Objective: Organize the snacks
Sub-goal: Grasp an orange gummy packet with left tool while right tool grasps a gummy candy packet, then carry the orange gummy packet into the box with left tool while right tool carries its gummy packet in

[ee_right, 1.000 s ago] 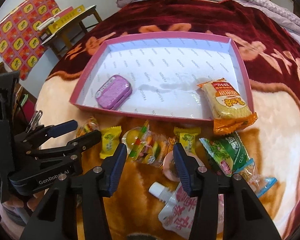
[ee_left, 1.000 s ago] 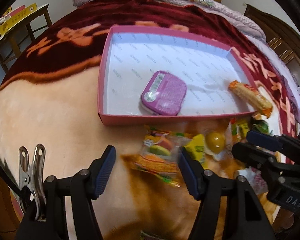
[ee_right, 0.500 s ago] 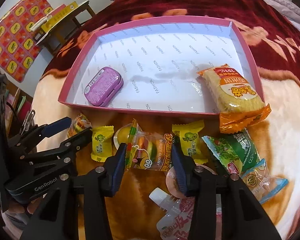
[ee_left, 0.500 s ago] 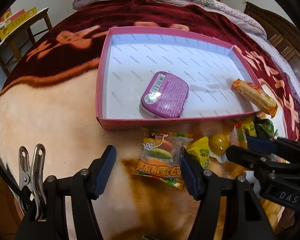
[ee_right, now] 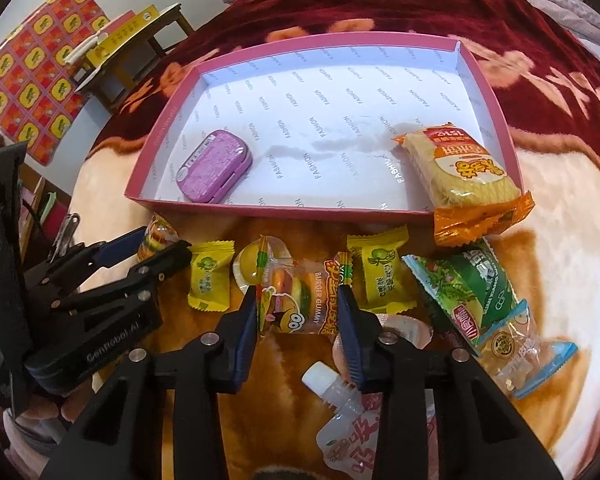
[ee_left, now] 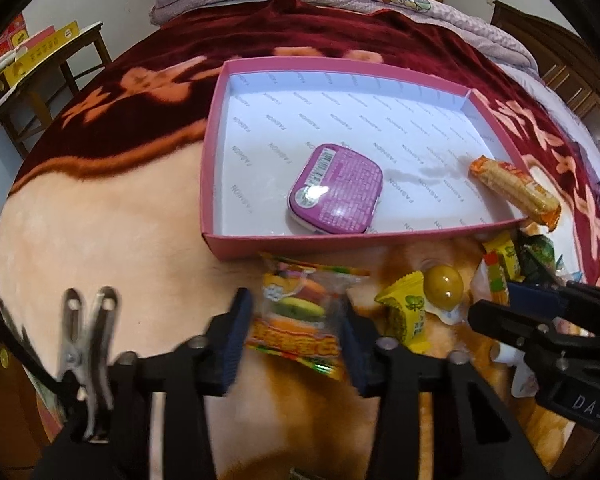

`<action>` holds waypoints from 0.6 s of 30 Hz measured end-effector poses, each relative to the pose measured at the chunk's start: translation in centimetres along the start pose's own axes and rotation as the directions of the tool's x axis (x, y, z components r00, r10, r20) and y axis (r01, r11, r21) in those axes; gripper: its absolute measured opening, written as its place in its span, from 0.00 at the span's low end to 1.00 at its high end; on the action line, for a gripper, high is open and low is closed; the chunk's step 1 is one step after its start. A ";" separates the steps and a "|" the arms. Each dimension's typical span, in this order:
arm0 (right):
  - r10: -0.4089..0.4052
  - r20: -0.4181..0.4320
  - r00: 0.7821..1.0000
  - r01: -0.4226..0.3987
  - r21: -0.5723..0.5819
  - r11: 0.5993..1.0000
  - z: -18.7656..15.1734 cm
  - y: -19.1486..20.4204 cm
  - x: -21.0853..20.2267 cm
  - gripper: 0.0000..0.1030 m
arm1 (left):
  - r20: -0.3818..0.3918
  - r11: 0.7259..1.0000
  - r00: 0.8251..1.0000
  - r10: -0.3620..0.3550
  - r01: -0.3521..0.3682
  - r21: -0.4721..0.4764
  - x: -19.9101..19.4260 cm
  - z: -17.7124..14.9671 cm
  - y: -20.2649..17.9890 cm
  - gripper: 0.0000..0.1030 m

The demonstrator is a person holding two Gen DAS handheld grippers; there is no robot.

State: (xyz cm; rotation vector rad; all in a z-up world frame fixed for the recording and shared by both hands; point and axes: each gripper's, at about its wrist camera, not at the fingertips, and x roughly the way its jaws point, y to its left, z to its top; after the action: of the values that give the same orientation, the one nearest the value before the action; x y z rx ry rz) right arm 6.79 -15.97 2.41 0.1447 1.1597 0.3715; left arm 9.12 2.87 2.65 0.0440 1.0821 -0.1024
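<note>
Closing, both tools (ee_left: pixel 294 330) (ee_right: pixel 298 320) flank burger gummy packs (ee_left: pixel 300 320) (ee_right: pixel 300 304); pad contact unclear, left pack blurred.

Both wrist views look steeply down, close (sharing the pink tray (ee_left: pixel 236 246))

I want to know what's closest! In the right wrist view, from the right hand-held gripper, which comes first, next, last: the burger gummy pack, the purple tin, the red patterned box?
1. Burger gummy pack, between its fingers.
2. Purple tin, in the tray, left.
3. Red patterned box, far left, off the bed.
</note>
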 end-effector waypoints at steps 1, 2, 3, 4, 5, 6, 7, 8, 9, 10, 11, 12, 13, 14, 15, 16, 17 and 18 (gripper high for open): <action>0.001 0.002 1.000 -0.001 -0.004 1.000 -0.1 0.1 -0.1 0.37 | -0.001 1.000 1.000 -0.007 0.007 0.001 -0.2 0.0 0.1 0.37; 0.001 0.004 1.000 -0.001 -0.009 1.000 -0.2 0.2 -0.2 0.37 | -0.002 1.000 1.000 -0.014 0.014 0.002 -0.3 -0.1 0.1 0.37; 0.002 0.007 1.000 -0.002 -0.014 1.000 -0.3 0.3 -0.4 0.37 | 0.000 1.000 1.000 -0.021 0.021 0.006 -0.4 -0.3 0.1 0.37; 0.003 0.010 1.000 -0.003 -0.016 1.000 -0.4 0.4 -0.6 0.37 | 0.003 1.000 1.000 -0.025 0.025 0.010 -0.6 -0.4 0.0 0.37; 0.004 0.012 1.000 -0.003 -0.017 1.000 -0.5 0.4 -0.7 0.37 | 0.006 0.999 1.000 -0.029 0.029 0.014 -0.8 -0.6 -0.1 0.37; 0.004 0.015 1.000 -0.004 -0.019 1.000 -0.5 0.5 -0.9 0.37 | 0.010 0.999 0.999 -0.034 0.034 0.019 -1.1 -0.7 -0.2 0.37; 0.004 0.019 1.000 -0.004 -0.021 1.000 -0.6 0.6 -1.1 0.37 | 0.016 0.999 0.999 -0.039 0.039 0.026 -1.4 -0.9 -0.3 0.37; 0.003 0.022 1.000 -0.002 -0.023 1.000 -0.6 0.6 -1.2 0.37 | 0.022 0.998 0.999 -0.045 0.044 0.033 -1.8 -1.0 -0.5 0.37; 0.003 0.026 1.000 -0.002 -0.025 1.000 -0.6 0.7 -1.5 0.37 | 0.026 0.998 0.999 -0.048 0.047 0.037 -2.0 -1.1 -0.6 0.37; 0.003 0.028 1.000 -0.003 -0.026 1.000 -0.7 0.7 -1.6 0.37 | 0.030 0.998 0.998 -0.053 0.052 0.043 -2.4 -1.3 -0.8 0.37; 0.003 0.031 1.000 -0.003 -0.027 1.000 -0.8 0.8 -1.8 0.37 | 0.035 0.997 0.998 -0.058 0.056 0.050 -2.7 -1.3 -1.0 0.37; 0.002 0.034 0.999 -0.001 -0.028 1.000 -0.8 0.8 -1.9 0.37 | 0.039 0.997 0.997 -0.060 0.058 0.054 -3.0 -1.4 -1.1 0.37; 0.001 0.037 0.999 0.000 -0.028 1.000 -0.9 0.8 -2.1 0.37 | 0.047 0.996 0.997 -0.062 0.059 0.061 -3.4 -1.4 -1.3 0.37; 0.001 0.039 0.999 0.001 -0.028 1.000 -0.9 0.8 -2.2 0.37 | 0.050 0.996 0.997 -0.063 0.060 0.064 -3.6 -1.5 -1.5 0.37; 0.000 0.041 0.999 0.001 -0.028 1.000 -1.0 0.7 -2.4 0.37 | 0.053 0.996 0.996 -0.067 0.063 0.069 -3.9 -1.6 -1.6 0.37; 0.001 0.042 0.999 0.000 -0.028 1.000 -1.0 0.7 -2.4 0.37 | 0.056 0.995 0.996 -0.074 0.070 0.074 -4.3 -1.6 -1.8 0.37; 0.003 0.044 0.999 -0.002 -0.026 1.000 -1.1 0.6 -2.6 0.37 | 0.058 0.994 0.995 -0.082 0.078 0.075 -4.5 -1.7 -1.9 0.37; 0.004 0.046 0.999 -0.003 -0.022 1.000 -1.1 0.5 -2.8 0.37 | 0.059 0.994 0.994 -0.088 0.083 0.075 -4.6 -1.7 -1.9 0.37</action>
State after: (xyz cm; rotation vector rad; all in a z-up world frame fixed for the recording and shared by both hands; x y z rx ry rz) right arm 4.69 -16.58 4.52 0.1359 1.1094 0.3823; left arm 5.25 1.37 5.97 0.0590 1.0180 -0.2186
